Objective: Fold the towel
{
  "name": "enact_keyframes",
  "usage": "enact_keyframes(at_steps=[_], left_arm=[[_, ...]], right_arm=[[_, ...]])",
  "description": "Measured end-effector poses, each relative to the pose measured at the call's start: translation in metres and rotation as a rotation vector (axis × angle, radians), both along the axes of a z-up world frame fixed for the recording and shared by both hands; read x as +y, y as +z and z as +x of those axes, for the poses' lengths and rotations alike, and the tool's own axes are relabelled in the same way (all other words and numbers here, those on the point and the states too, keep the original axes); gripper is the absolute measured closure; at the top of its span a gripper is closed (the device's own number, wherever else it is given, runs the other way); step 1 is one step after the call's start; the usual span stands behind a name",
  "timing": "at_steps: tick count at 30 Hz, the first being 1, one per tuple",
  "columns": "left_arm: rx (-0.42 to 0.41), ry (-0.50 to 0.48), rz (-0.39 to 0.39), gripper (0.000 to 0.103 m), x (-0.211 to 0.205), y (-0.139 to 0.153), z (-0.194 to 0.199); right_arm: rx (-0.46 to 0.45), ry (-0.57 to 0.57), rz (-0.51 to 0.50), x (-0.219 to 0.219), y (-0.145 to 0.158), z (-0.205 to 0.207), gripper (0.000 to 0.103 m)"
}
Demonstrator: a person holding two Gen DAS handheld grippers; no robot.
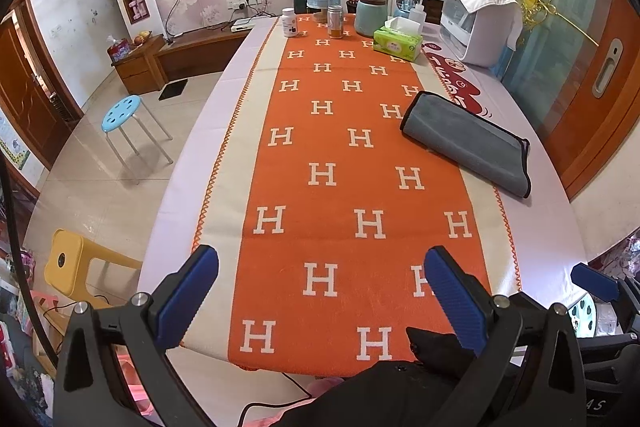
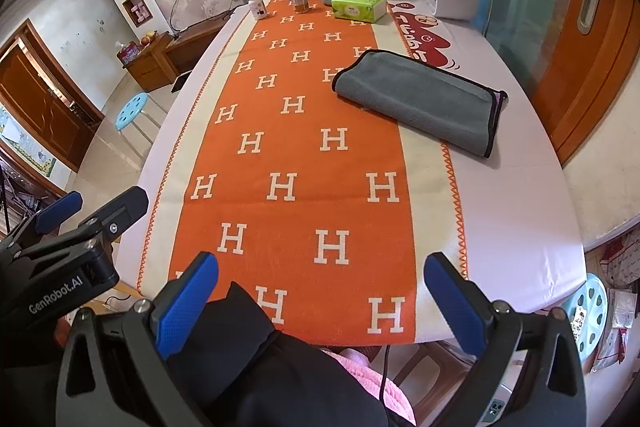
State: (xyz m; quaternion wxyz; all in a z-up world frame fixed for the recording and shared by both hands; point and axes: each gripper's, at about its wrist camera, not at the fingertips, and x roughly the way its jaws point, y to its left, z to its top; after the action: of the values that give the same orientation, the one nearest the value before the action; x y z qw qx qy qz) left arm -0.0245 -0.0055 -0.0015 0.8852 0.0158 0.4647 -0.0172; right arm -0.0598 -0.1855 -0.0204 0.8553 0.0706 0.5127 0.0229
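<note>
The gray towel [image 2: 420, 103] lies flat, far ahead of both tongs and off to their right, half on the orange cloth [image 2: 296, 155] and half on the white table [image 2: 520, 207]. It already looks folded into a long strip, so the folding seems nearly done or done. Its long side runs from near-right to far-left, with the black-edged end nearest. The left tongs [image 1: 320, 299] and right tongs [image 2: 320, 303] are both spread wide, holding nothing. Any next fold means reaching forward and right

The grey towel [image 2: 418, 103] lay folded on the surface [image 2: 520, 211], well apart from the right claw [image 2: 320, 301], whose jaws gaped empty.
</note>
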Motion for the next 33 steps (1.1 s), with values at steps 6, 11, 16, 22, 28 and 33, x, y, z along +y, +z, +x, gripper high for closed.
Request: enact_keyframes(at_steps=[6, 11, 16, 22, 28, 33], left_arm=[[0.001, -0.001, 0.000, 0.001, -0.0018, -0.0004, 0.0018], [0.002, -0.001, 0.001, 0.001, -0.0021, -0.0006, 0.0021], [0.005, -0.004, 0.000, 0.001, -0.0034, -0.0011, 0.0032], [0.007, -0.009, -0.001, 0.001, -0.0064, -0.0021, 0.0056], [0.008, -0.011, -0.001, 0.001, -0.0078, -0.0025, 0.0066], [0.008, -0.011, -0.001, 0.001, -0.0076, -0.0022, 0.0064]], right_arm=[[0.003, -0.001, 0.000, 0.0003, -0.0013, 0.0011, 0.000], [0.002, 0.000, 0.000, -0.0001, -0.0006, 0.0014, 0.000], [0.006, -0.001, 0.000, -0.0022, -0.0019, 0.0022, 0.000], [0.010, -0.002, 0.000, -0.0061, -0.0055, 0.0030, 0.000], [0.011, -0.002, 0.000, -0.0064, -0.0052, 0.0034, 0.000], [0.012, -0.002, 0.000, -0.0065, -0.0054, 0.0035, 0.000]])
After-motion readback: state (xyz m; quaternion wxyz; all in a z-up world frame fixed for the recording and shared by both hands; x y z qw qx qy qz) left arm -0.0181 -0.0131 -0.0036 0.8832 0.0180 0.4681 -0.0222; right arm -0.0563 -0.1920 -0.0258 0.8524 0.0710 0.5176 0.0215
